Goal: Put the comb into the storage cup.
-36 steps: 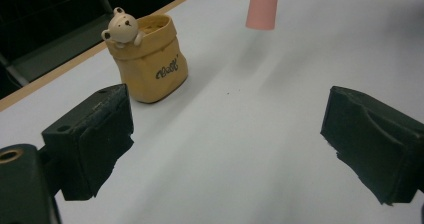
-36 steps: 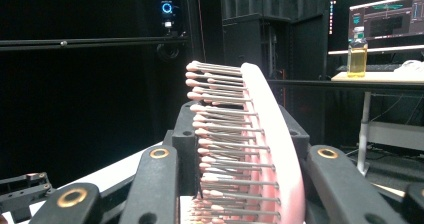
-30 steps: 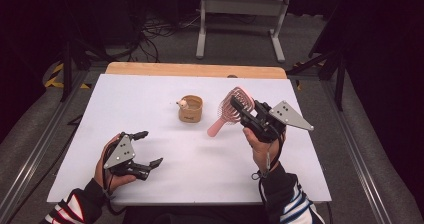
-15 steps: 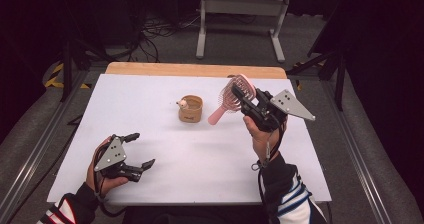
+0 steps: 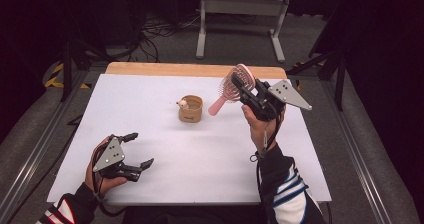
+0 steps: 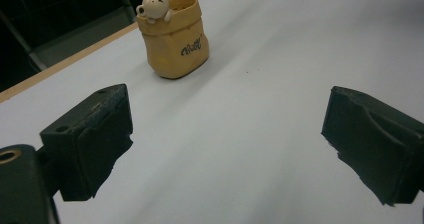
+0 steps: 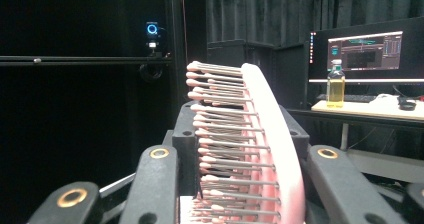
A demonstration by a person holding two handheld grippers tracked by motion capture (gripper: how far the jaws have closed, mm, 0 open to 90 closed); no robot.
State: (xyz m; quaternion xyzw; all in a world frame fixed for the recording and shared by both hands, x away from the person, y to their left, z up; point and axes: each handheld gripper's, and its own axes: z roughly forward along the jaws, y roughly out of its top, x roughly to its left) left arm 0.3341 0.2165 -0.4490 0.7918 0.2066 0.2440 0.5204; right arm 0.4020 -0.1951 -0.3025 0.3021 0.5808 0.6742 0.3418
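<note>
A: Right gripper (image 5: 243, 88) is clamped on the pink hairbrush (image 5: 231, 86) at its head, lifted off the table w/ the handle pointing down-left toward the bear pen cup (image 5: 190, 108). Left gripper (image 5: 138, 150) sits low near the front edge, jaws apart, nothing in them.

B: Handling?

A: Prob. light, stiff plastic; bristles flex, so a head grip could slip. Handle's likely the better hold.

B: Views differ?

A: Right gripper view shows bristles (image 7: 220, 134) side-on btwn the jaws, plus a monitor (image 7: 367, 51) and bottle (image 7: 336, 83) behind. Left gripper view shows the cup's bear figure (image 6: 153, 5) and lettering.
</note>
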